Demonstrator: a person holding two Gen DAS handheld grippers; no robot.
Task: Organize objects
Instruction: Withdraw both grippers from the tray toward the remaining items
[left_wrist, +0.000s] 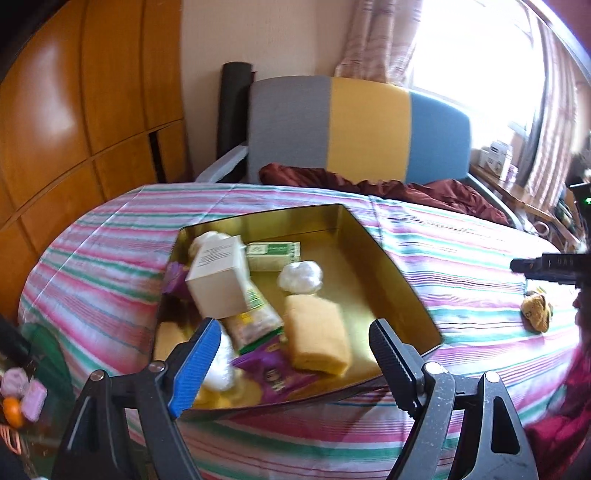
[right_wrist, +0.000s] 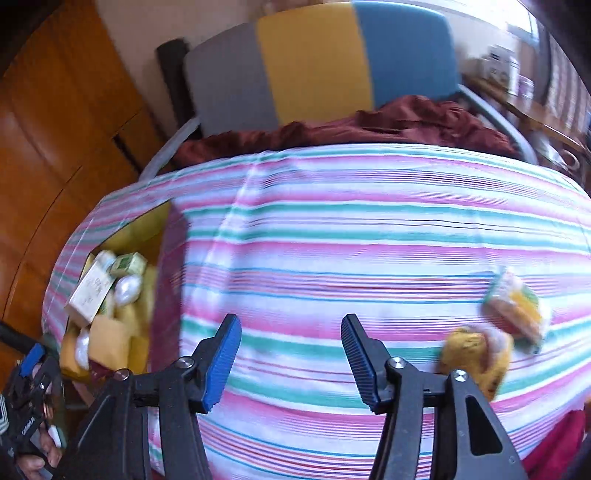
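Gold tin (left_wrist: 388, 258) of packets between empty left gripper's (left_wrist: 291, 354) spread fingers (left_wrist: 195, 365).

Chair: you have a chair (left_wrist: 362, 125) behind the table, its back in three upright bands, grey, yellow and blue.
Dark cloth: a maroon cloth (left_wrist: 424, 190) lies crumpled on its seat, against the table's far edge.
Tablecloth: your table wears a cloth (left_wrist: 461, 251) striped pink, green and white.
Wardrobe: glossy orange-brown wooden panels (left_wrist: 74, 110) fill your left.
Dark roll: a black roll (left_wrist: 232, 107) stands upright between the wardrobe and the chair.
Curtain: a patterned pink curtain (left_wrist: 373, 37) hangs by the bright window (left_wrist: 480, 55).
Side table: at your far right a wooden surface (left_wrist: 517, 192) carries small boxes, too blurred to read.
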